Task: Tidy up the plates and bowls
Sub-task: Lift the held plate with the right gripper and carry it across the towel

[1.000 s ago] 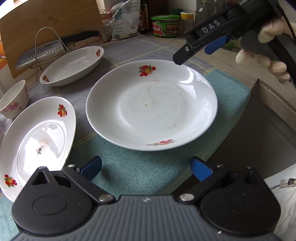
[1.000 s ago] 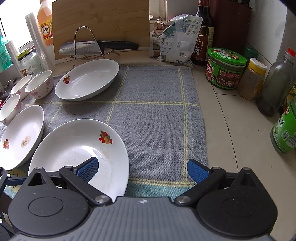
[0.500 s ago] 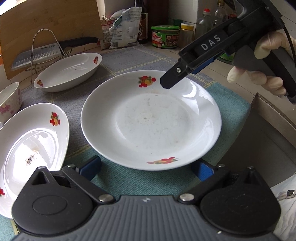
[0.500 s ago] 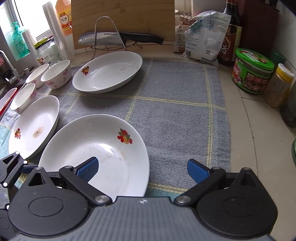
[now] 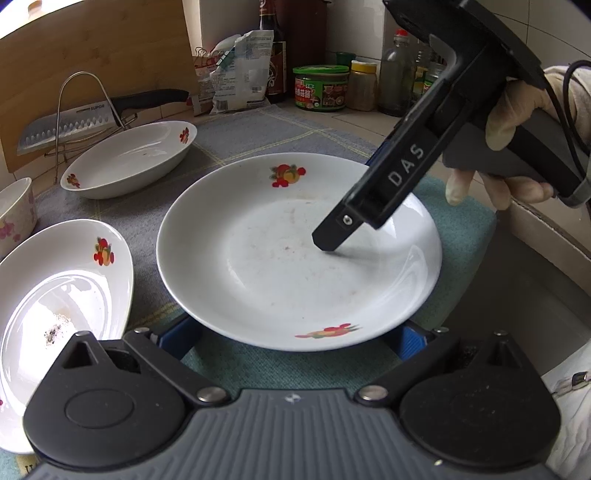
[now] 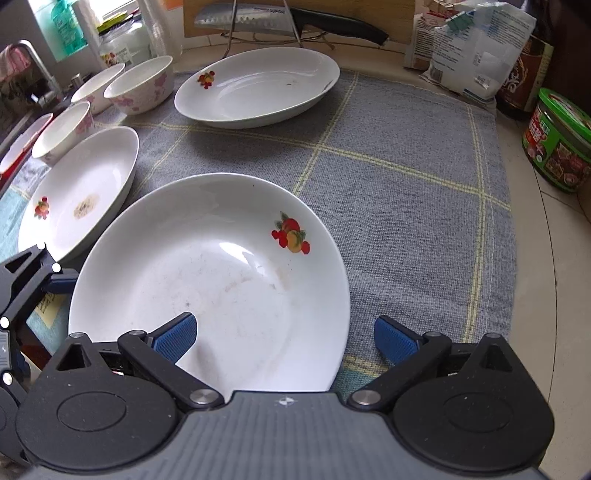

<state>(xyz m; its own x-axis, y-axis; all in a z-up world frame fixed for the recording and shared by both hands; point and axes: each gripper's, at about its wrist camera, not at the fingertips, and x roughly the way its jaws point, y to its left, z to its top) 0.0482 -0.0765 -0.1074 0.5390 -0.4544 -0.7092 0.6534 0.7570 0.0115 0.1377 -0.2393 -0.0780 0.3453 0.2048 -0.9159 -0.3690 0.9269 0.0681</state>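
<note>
Nearest the left wrist camera, the left gripper (image 5: 295, 338) is spread wide, its blue pads (image 5: 181, 336) lying low at either side of the near rim of the large round plate (image 5: 280, 266), seemingly at or beneath its underside; whether they touch the china cannot be told. The plate rests on the teal cloth (image 5: 461, 229) where it meets the grey checked mat (image 6: 406, 192), close to the counter's edge. Over the plate's right half the right gripper (image 6: 284, 338) is likewise spread and grips nothing, one finger reaching into the well and the other outside the rim, straddling the edge. To the left lies an oval dish (image 5: 62, 302) bearing a dark residue, its rim just beside the plate. Beyond stands a second oval dish (image 6: 255, 85), well apart, and at far left a cluster of small floral bowls (image 6: 140, 85). Behind them a knife (image 6: 258, 20) rests on a wire rack before a wooden board, with jars and a bag to the right. Probable hazards: glazed china is slick, so a pinch on the thin sloping rim may slip as the plate lifts; a tilted lift could knock the neighbouring dish or carry the plate over the counter edge.
</note>
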